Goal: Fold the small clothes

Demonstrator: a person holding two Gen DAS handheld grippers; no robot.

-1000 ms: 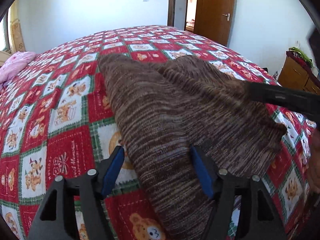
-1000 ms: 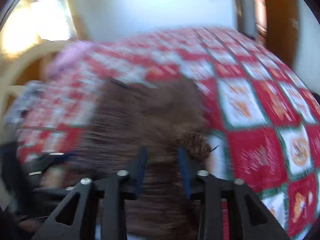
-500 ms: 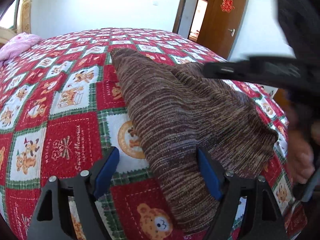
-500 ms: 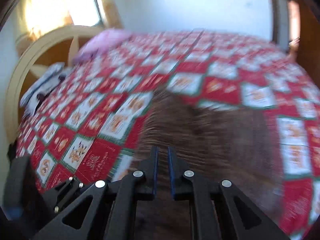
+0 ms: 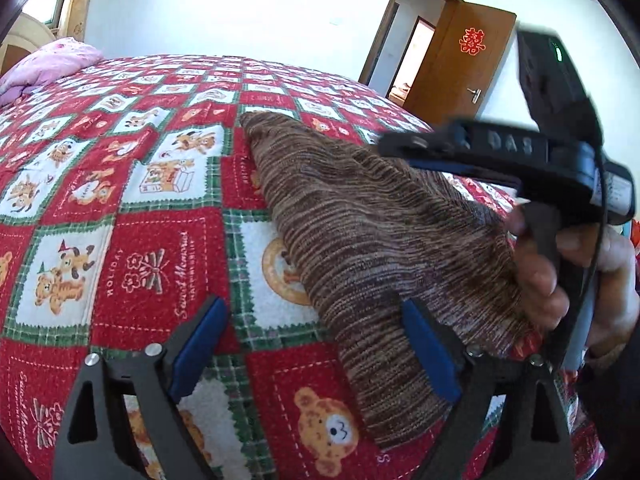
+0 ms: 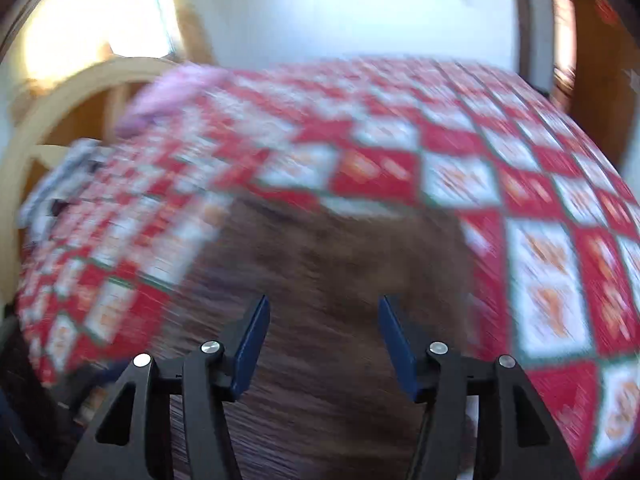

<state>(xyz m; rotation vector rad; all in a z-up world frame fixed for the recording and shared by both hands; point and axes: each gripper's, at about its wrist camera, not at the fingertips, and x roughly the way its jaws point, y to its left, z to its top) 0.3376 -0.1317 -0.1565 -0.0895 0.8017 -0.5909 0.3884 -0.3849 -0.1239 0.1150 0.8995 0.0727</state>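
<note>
A brown striped knit garment lies folded on the red patchwork bedspread. My left gripper is open and empty, low over the garment's near left edge; its right finger rests by the fabric. My right gripper is open and empty above the garment, in a blurred view. In the left wrist view the right gripper reaches in from the right, just above the garment's top layer, held by a hand.
A pink quilt lies at the bed's far left by the wooden headboard. An open wooden door stands beyond the bed's far right corner. Grey clothes lie near the headboard.
My right gripper went from shut to open and let go of the garment's fold, which now lies flat. My left gripper stayed open and drifted slightly left.
</note>
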